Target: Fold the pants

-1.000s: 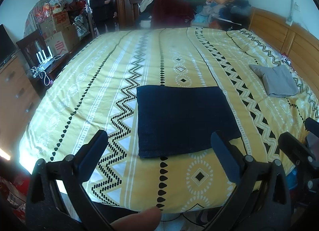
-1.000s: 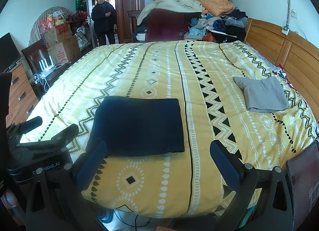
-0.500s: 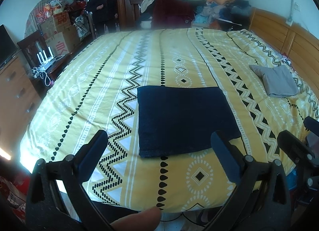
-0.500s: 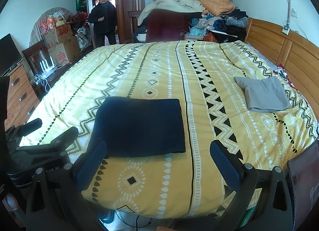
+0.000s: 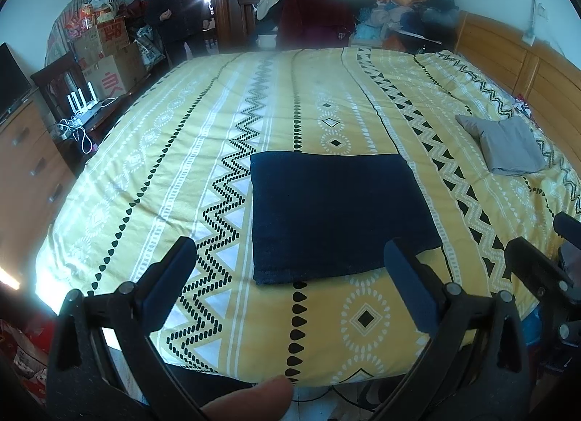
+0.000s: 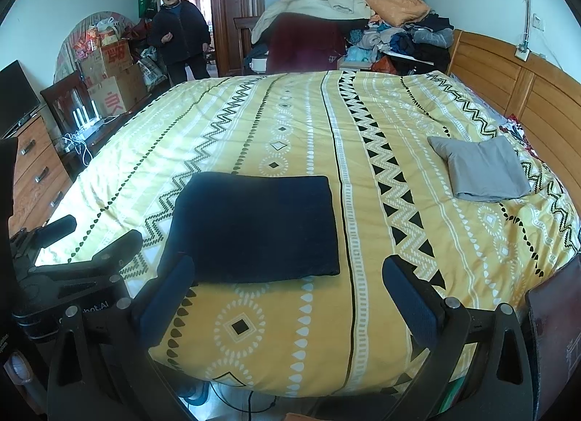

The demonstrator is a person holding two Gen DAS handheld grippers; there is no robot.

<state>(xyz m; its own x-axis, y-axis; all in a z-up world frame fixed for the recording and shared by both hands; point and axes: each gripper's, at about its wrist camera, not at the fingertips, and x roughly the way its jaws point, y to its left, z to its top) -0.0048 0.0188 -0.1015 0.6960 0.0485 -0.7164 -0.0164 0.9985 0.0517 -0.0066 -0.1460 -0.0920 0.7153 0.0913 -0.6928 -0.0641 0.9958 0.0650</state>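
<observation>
The dark navy pants (image 5: 337,217) lie folded into a flat rectangle on the yellow patterned bedspread (image 5: 181,174), near the bed's front edge. They also show in the right wrist view (image 6: 254,228). My left gripper (image 5: 290,276) is open and empty, held back from the bed's front edge, with the pants just beyond its fingertips. My right gripper (image 6: 287,283) is open and empty, also held off the bed edge, with the pants ahead and to the left. The left gripper's body shows at the left of the right wrist view (image 6: 72,268).
A folded grey garment (image 6: 479,170) lies at the bed's right side near the wooden headboard (image 6: 508,87). A pile of clothes (image 6: 348,21) stands beyond the far end. A person (image 6: 178,32) stands in the doorway. A dresser (image 6: 32,167) and boxes are at the left.
Both grippers stay almost still. The person in the doorway has shifted slightly. The pants have not moved.
</observation>
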